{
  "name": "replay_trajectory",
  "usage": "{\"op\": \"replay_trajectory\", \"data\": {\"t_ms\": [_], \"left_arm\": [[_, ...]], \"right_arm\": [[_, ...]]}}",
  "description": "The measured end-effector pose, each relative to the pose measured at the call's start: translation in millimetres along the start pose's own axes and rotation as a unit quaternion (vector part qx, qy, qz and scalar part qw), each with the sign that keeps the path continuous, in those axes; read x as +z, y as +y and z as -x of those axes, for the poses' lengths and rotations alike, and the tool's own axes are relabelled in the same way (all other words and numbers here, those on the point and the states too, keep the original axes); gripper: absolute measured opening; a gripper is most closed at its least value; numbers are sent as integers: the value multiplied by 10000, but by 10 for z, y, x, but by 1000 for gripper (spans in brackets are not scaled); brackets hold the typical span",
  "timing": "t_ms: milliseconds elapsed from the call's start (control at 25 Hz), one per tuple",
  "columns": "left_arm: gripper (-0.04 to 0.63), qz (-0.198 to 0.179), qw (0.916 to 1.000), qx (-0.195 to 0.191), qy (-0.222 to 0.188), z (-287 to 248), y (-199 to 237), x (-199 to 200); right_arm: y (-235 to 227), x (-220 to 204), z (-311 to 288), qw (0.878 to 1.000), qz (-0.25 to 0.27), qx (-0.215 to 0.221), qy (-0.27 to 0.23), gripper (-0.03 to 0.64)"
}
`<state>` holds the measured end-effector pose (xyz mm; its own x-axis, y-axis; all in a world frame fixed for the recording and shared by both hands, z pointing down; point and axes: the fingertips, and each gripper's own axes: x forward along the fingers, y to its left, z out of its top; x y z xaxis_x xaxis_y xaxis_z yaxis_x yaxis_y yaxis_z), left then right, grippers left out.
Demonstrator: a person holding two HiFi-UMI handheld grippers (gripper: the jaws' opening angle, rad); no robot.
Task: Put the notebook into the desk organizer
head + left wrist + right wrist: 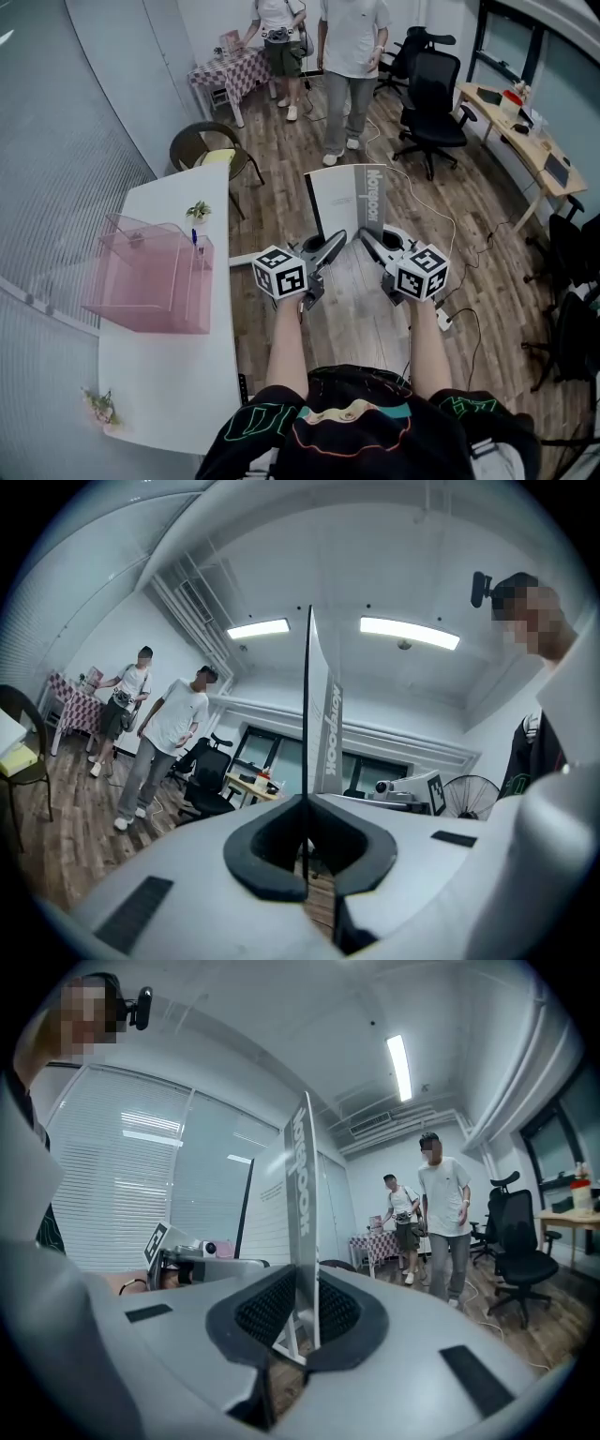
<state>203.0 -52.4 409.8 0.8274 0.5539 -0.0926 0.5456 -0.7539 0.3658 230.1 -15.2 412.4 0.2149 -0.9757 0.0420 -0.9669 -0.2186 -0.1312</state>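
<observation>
Standing up from the two hand-held grippers, the notebook [347,199] is held in the air above the wooden floor [370,319], just to the right of the white desk [169,375] and not touching it. Its pale cover faces the head camera, and the grey spine strip with printed lettering runs along its right side

The left hand-held gripper [335,242] is clamped on the notebook's lower edge; in the left gripper view the notebook [310,705] shows edge-on as a thin line rising from between the closed jaws of that gripper [306,803]. The right hand-held gripper [366,240] grips the same lower edge beside the spine; in the right gripper view the notebook [302,1185] rises between the dark pads of that gripper [306,1299], which press on it from both sides

The desk organizer [150,277], a pink translucent box, stands on the desk well to the left of the notebook, and nothing can be made out inside its main compartment. A blue pen [194,235] stands upright at its right side, and a small potted plant [198,211] sits just beyond it. A chair [208,148] with a yellow cushion stands at the far end of the desk. Farther back, two people [349,66] stand on the floor near black office chairs [431,103]
</observation>
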Motion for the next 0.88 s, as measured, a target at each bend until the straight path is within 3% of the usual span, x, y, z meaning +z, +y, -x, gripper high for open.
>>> {"op": "replay_trajectory", "data": {"t_ms": [400, 880], "left_arm": [[5, 108, 9998, 128, 100, -289, 521, 87], [5, 117, 9994, 306, -55, -727, 876, 256]], "right_arm": [[-471, -9, -380, 9999, -119, 40, 79, 18], [-1021, 145, -604, 9995, -45, 260, 174, 18]]}}
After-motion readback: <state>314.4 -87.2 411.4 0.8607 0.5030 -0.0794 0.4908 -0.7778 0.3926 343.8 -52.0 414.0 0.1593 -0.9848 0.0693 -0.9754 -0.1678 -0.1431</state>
